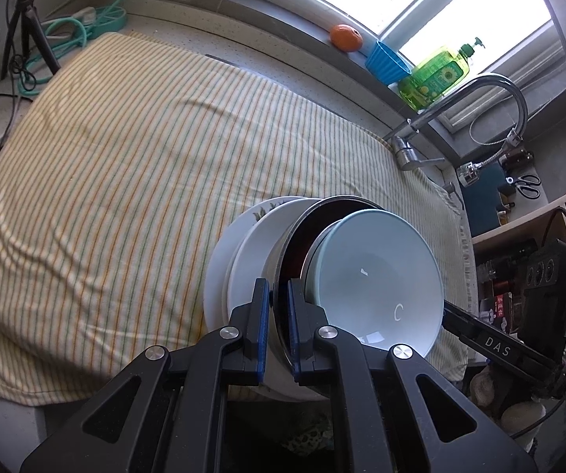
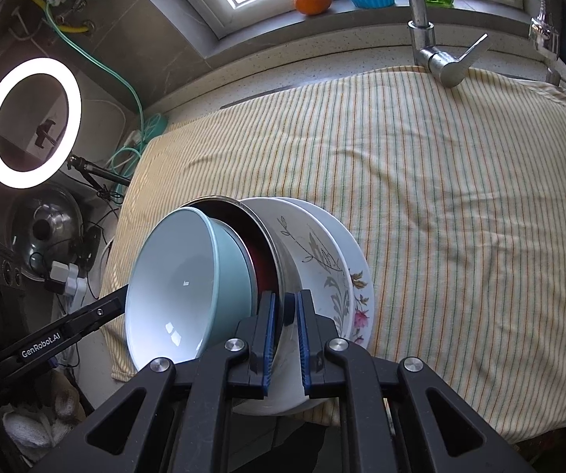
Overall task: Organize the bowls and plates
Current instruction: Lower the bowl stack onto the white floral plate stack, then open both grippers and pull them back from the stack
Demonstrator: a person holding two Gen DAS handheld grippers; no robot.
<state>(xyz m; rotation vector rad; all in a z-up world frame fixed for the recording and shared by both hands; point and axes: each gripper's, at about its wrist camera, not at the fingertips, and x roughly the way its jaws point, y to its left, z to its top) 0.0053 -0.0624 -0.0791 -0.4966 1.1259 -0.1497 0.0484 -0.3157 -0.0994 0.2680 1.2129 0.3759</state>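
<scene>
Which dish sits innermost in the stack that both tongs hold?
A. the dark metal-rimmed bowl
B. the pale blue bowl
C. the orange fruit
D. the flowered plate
B: the pale blue bowl nests inside the dark metal-rimmed bowl, with the flowered plate behind them.

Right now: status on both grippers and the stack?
Left gripper, right gripper both shut on metal bowl rim. Blue bowl nested inside, plates beneath. Nothing blocking.

Left tongs [image 1: 279, 315] clamped on metal bowl [image 1: 302, 232] rim (blue bowl [image 1: 377, 276] nested), striped cloth [image 1: 145, 177]
</scene>
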